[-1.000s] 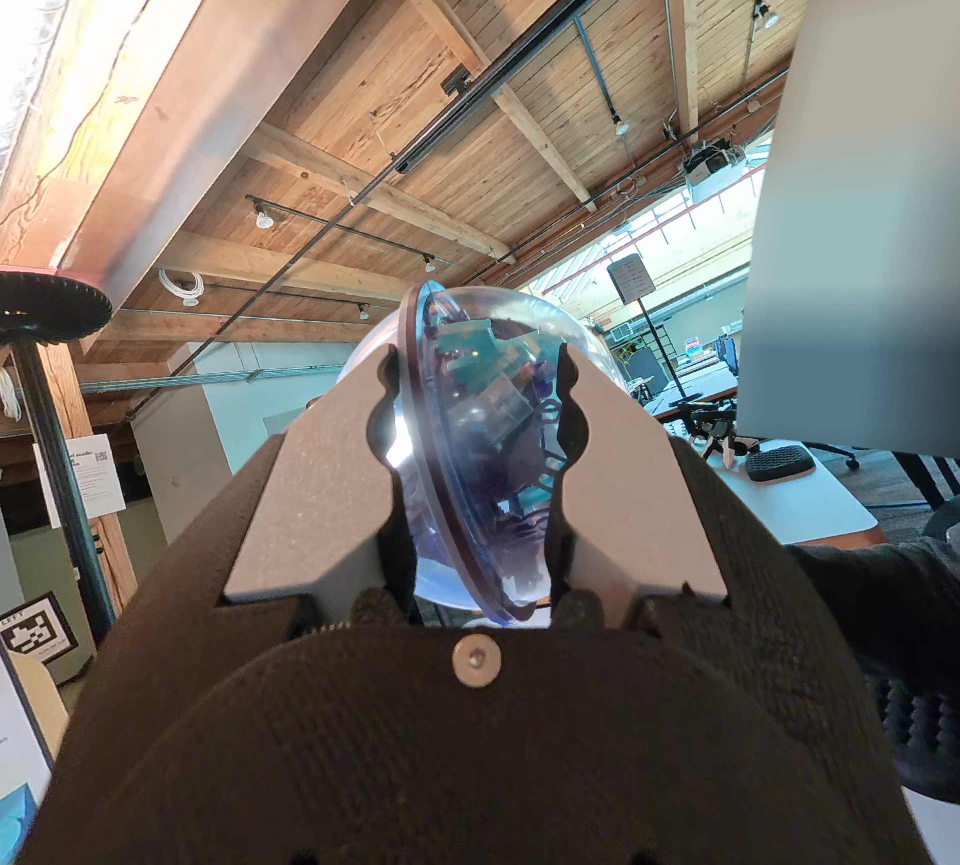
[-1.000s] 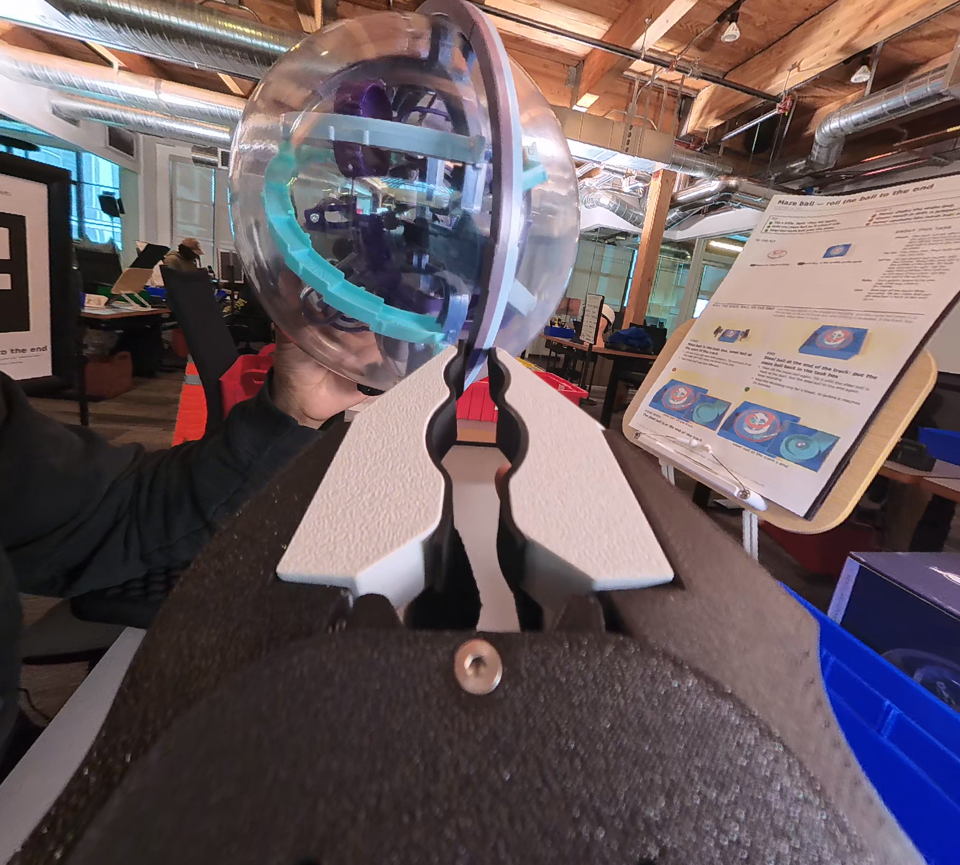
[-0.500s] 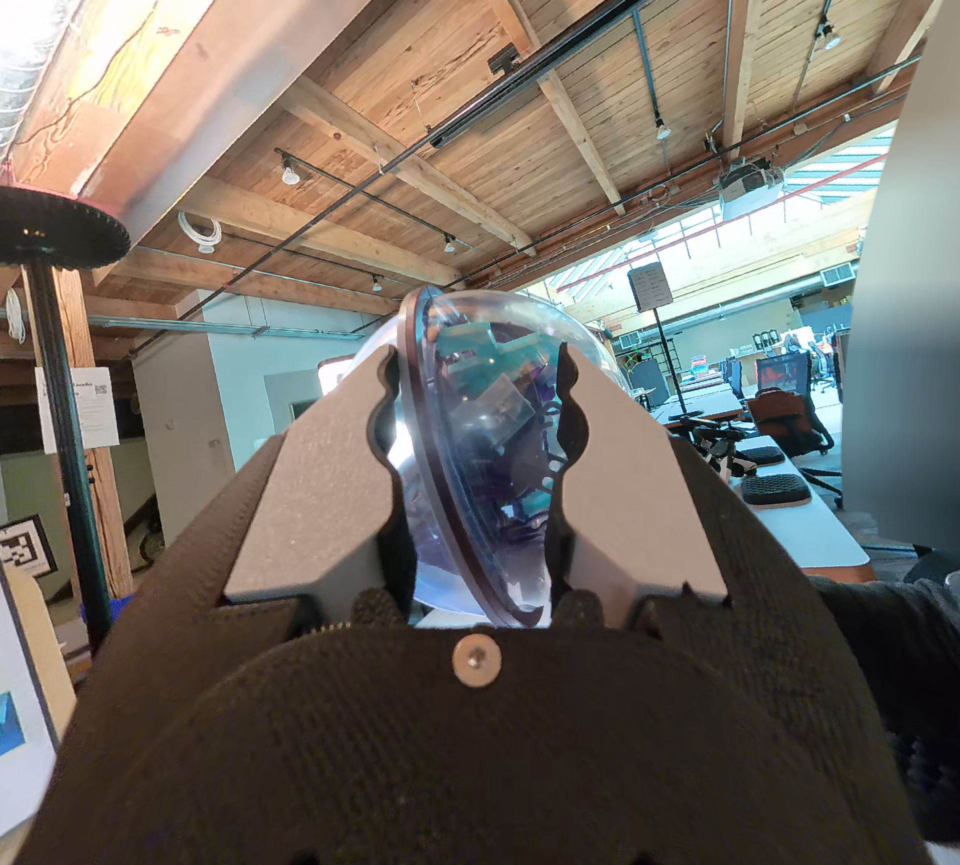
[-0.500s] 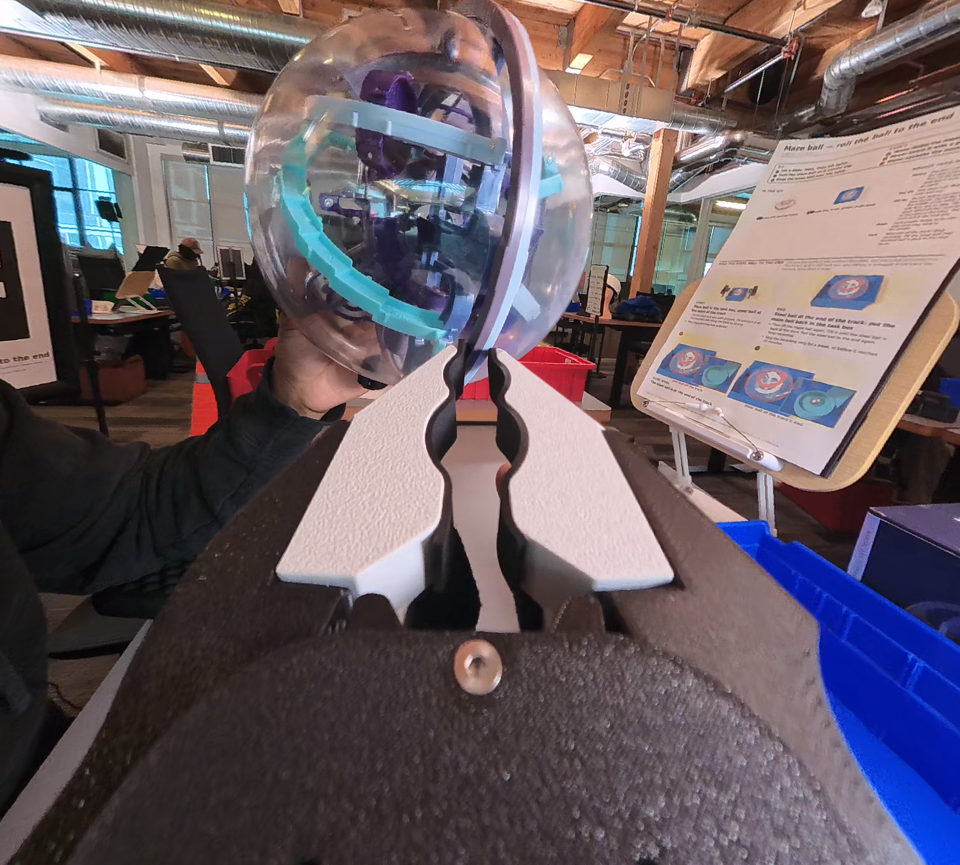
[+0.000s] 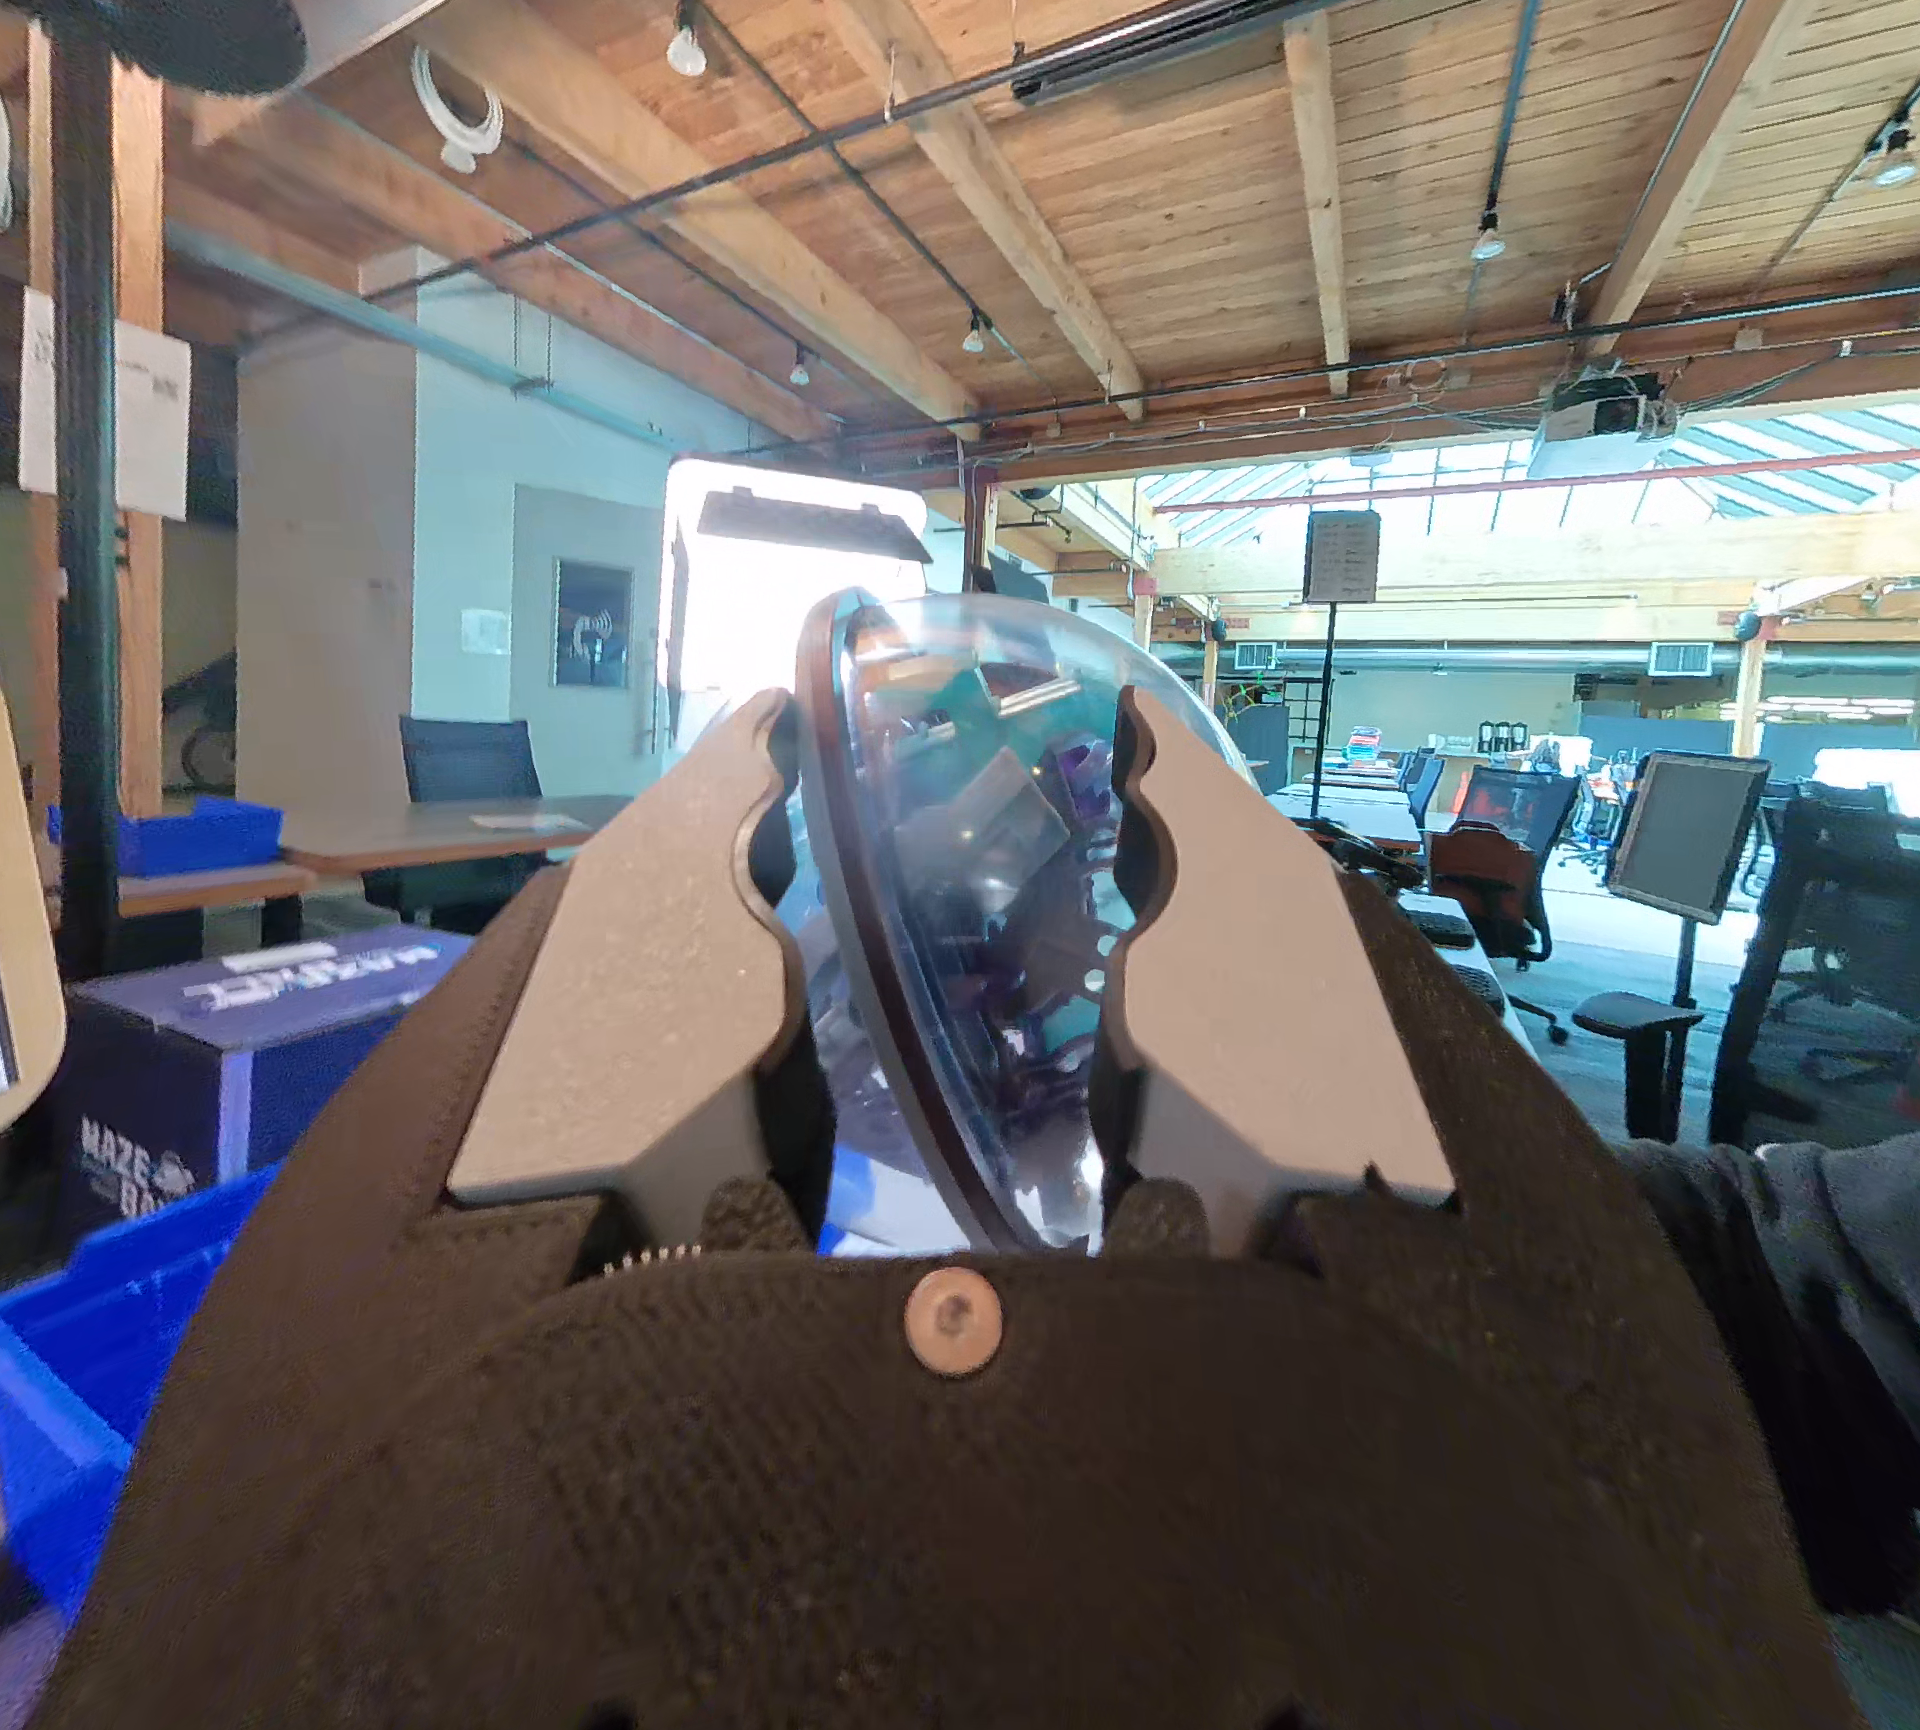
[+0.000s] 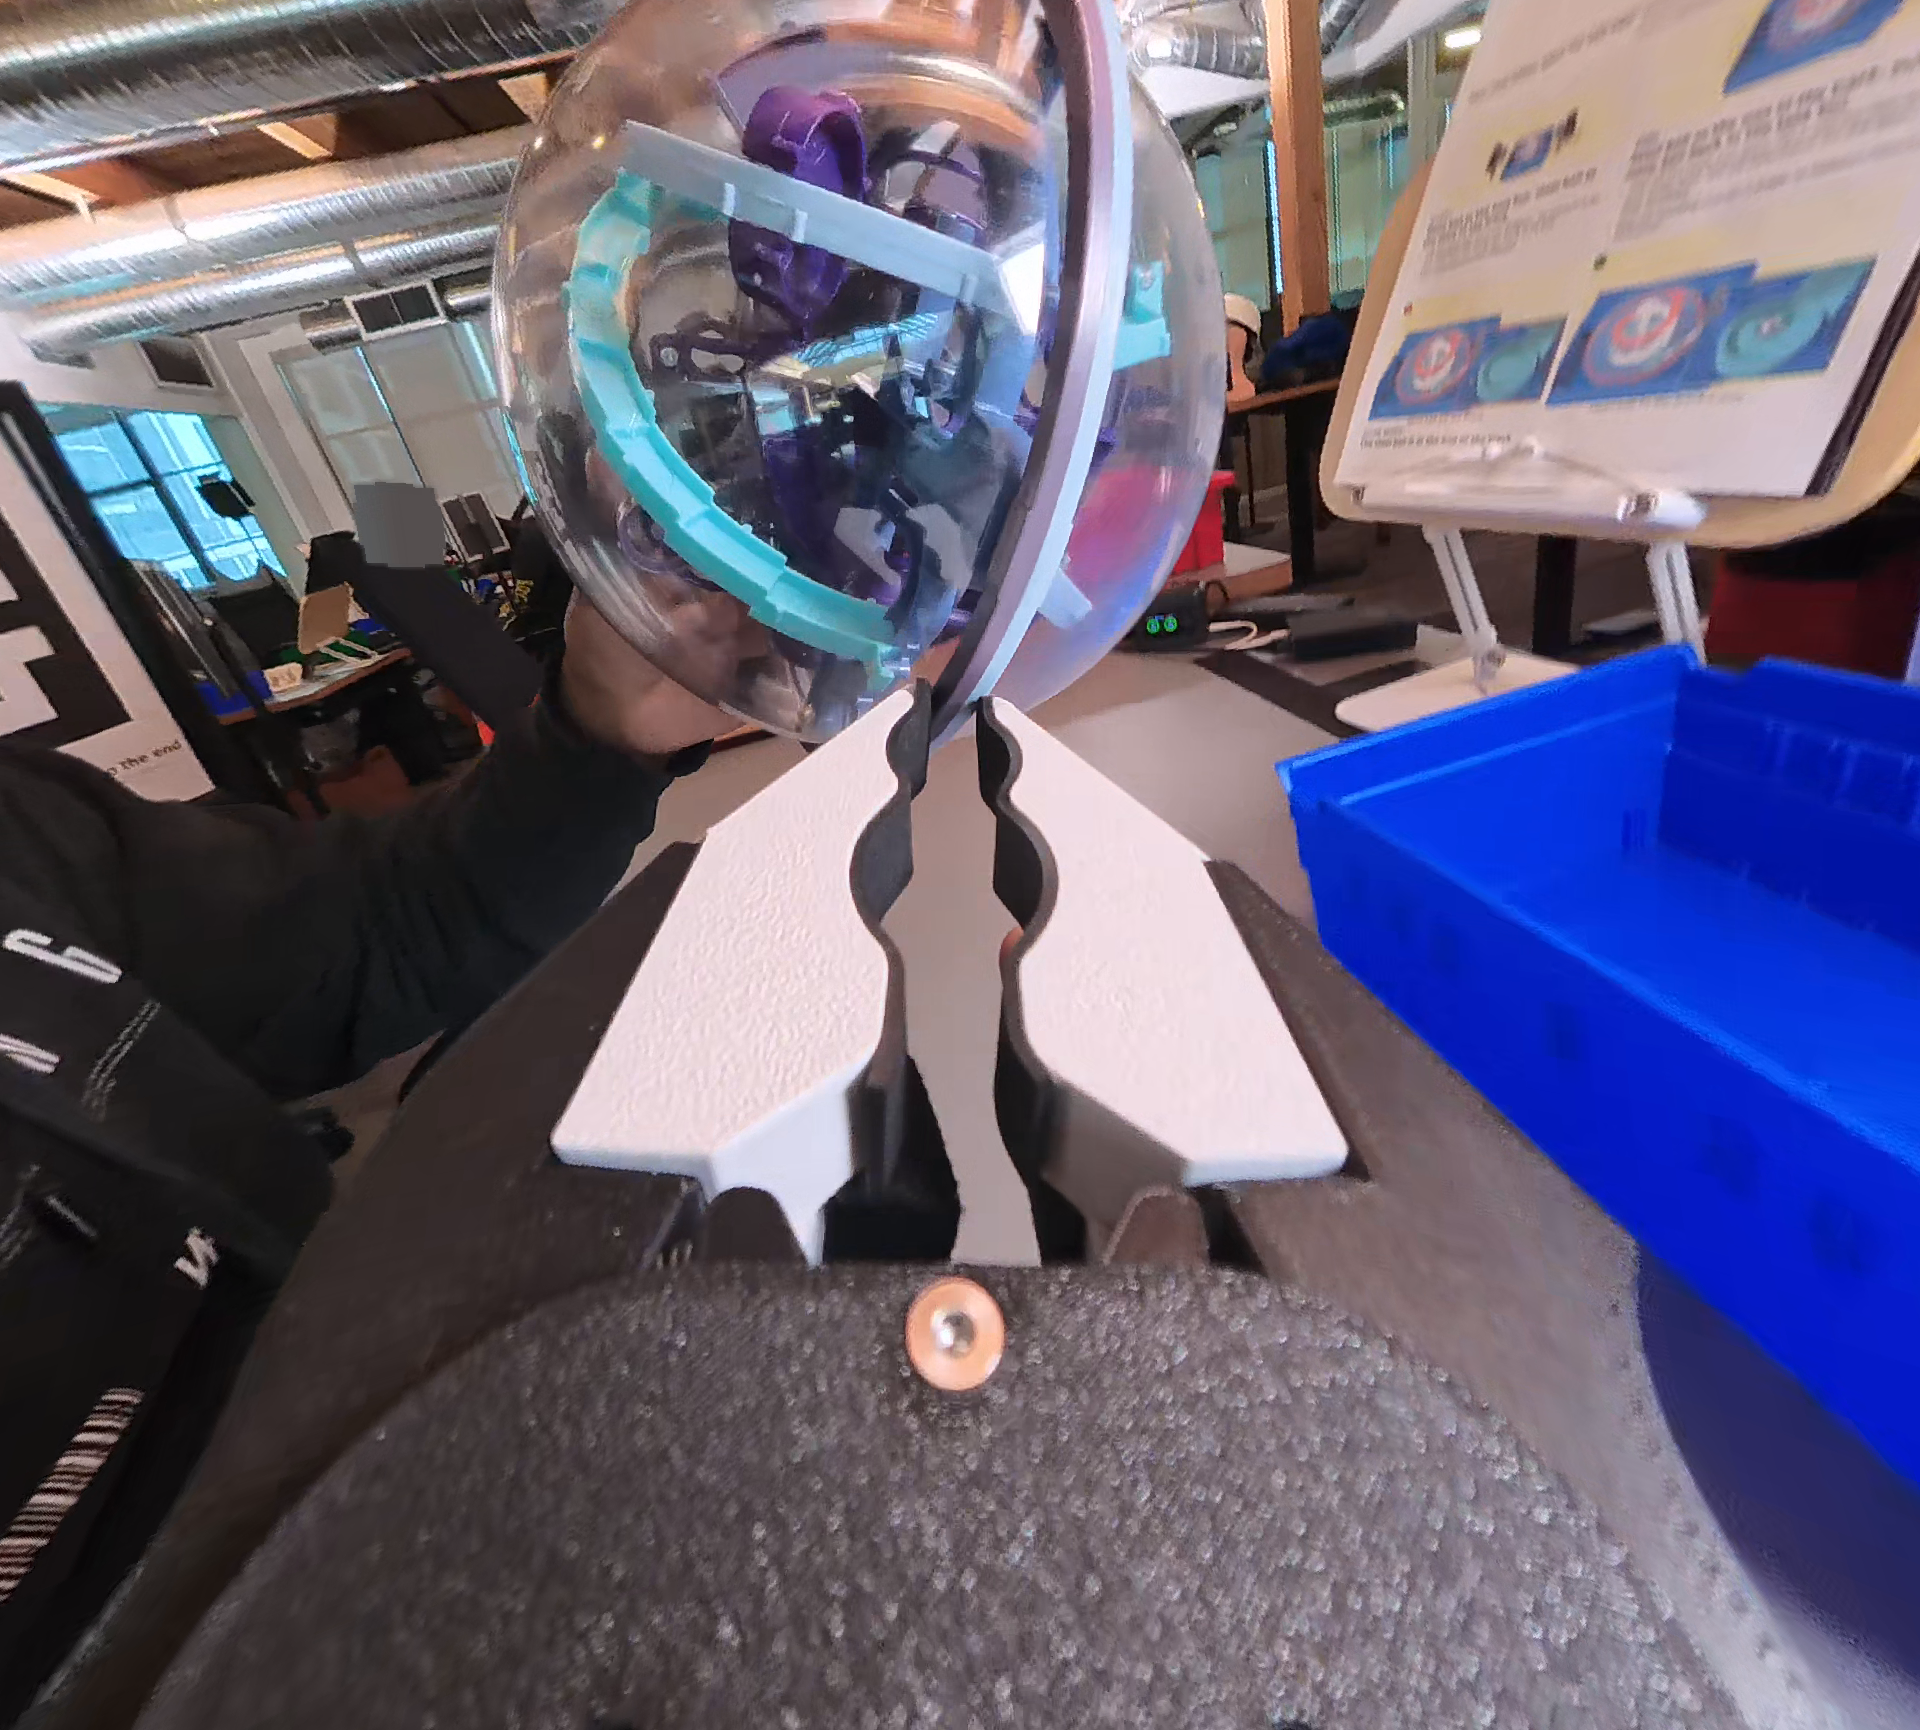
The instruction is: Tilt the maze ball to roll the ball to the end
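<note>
1. Left wrist view: the clear maze ball (image 5: 966,911) is clamped between the spread fingers of the left gripper (image 5: 956,724).
2. Right wrist view: the maze ball's (image 6: 831,309) dark rim is pinched by the nearly closed tips of the right gripper (image 6: 948,706); a blue bin (image 6: 1621,870) sits to its right.

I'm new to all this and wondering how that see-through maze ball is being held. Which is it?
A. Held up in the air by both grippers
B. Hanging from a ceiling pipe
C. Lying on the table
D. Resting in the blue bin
A: the maze ball is aloft; the right gripper pinches its rim, and the left gripper's jaws clamp the shell.
</note>
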Tool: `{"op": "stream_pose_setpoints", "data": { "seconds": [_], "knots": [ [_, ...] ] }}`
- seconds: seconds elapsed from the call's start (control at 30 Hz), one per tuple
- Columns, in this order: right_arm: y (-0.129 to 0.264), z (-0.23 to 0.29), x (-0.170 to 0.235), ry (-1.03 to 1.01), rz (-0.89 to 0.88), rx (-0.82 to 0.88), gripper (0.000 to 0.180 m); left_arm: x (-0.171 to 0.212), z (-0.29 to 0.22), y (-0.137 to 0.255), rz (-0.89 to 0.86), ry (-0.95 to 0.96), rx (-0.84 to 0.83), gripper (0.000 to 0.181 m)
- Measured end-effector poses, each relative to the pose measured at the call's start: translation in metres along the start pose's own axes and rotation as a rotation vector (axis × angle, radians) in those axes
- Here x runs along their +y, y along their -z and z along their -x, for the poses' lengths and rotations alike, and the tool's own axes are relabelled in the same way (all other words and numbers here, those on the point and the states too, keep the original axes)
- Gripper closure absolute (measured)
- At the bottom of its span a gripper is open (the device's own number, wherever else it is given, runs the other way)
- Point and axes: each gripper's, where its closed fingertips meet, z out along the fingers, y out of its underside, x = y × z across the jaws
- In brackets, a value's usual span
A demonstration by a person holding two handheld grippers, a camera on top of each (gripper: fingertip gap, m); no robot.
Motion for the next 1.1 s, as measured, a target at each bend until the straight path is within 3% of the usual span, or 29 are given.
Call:
{"op": "stream_pose_setpoints", "data": {
  "seconds": [0.6,1.1],
  "knots": [
    [0.058,0.036,0.138,-0.355,0.306,0.108,0.174,0.129,-0.013,0.066,0.216,0.399,-0.075,0.121],
    [0.077,0.043,0.184,-0.521,0.574,0.134,0.174,0.186,-0.011,0.097,0.391,0.585,-0.125,0.12]
  ]
}}
